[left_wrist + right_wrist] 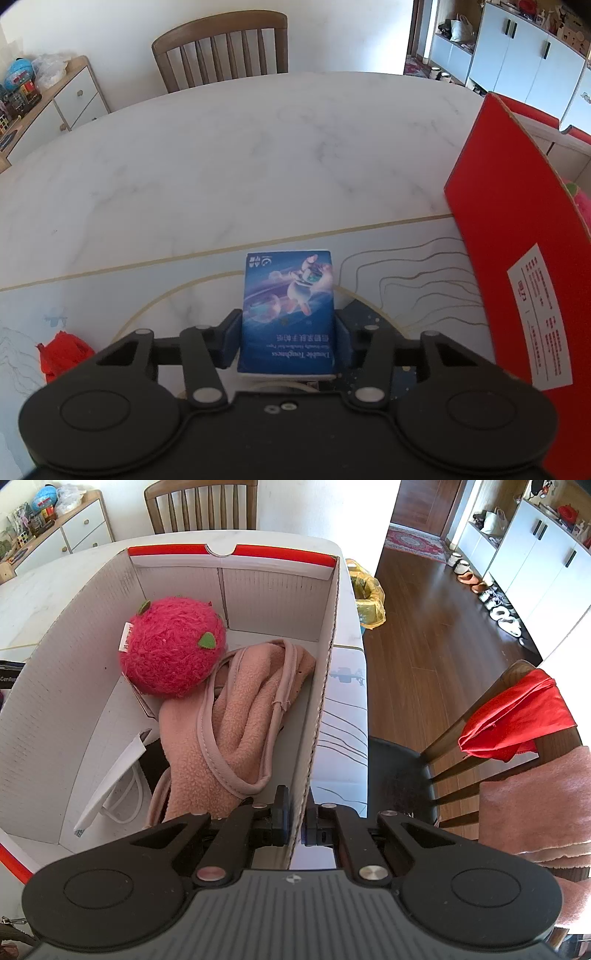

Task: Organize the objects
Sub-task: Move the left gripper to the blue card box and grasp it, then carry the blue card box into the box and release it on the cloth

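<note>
Left fingers (289, 341) clamp tissue pack (289, 310) — right fingers (297, 821) pinch box wall (320, 709), base hidden

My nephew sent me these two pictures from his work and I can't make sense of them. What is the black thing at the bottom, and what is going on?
Each picture comes from a camera mounted on a hand-held gripping tool; a person carries one in each hand. The black shape at the bottom is the tool itself.

The left tool has a blue tissue pack between its fingers, the pads against its sides, above a marble table.

The right tool is shut on the side wall of a red cardboard box. Inside the box lie a pink plush ball and a pink fleece garment.

Beside the left tool lies a small red cloth item.
</note>
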A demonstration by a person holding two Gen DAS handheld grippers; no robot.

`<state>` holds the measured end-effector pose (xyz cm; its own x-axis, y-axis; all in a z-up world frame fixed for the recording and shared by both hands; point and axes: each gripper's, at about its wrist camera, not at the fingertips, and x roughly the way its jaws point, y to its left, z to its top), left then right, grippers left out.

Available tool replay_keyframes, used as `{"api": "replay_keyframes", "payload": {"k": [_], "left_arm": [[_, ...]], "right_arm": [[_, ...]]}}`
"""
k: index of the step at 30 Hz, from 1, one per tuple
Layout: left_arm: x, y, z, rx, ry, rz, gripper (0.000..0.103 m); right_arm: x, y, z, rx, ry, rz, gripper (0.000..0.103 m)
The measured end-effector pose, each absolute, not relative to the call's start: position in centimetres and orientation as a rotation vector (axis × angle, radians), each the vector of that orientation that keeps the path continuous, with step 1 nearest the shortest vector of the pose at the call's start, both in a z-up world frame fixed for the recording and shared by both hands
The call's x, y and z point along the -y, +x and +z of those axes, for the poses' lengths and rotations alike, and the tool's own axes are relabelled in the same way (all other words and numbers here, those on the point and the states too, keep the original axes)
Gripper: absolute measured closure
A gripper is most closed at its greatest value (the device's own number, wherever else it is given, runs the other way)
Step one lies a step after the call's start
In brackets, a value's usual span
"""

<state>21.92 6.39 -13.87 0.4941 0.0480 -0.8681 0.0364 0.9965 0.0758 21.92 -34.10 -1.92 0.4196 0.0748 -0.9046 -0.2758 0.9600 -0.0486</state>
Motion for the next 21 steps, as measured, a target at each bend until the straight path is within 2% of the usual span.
{"api": "replay_keyframes", "payload": {"k": [21], "left_arm": [[-4.5, 18.4, -7.0, -0.984, 0.012, -0.019, 0.055]], "right_arm": [[33.9, 22.1, -1.8, -1.109, -0.204, 0.223, 0.097]]}}
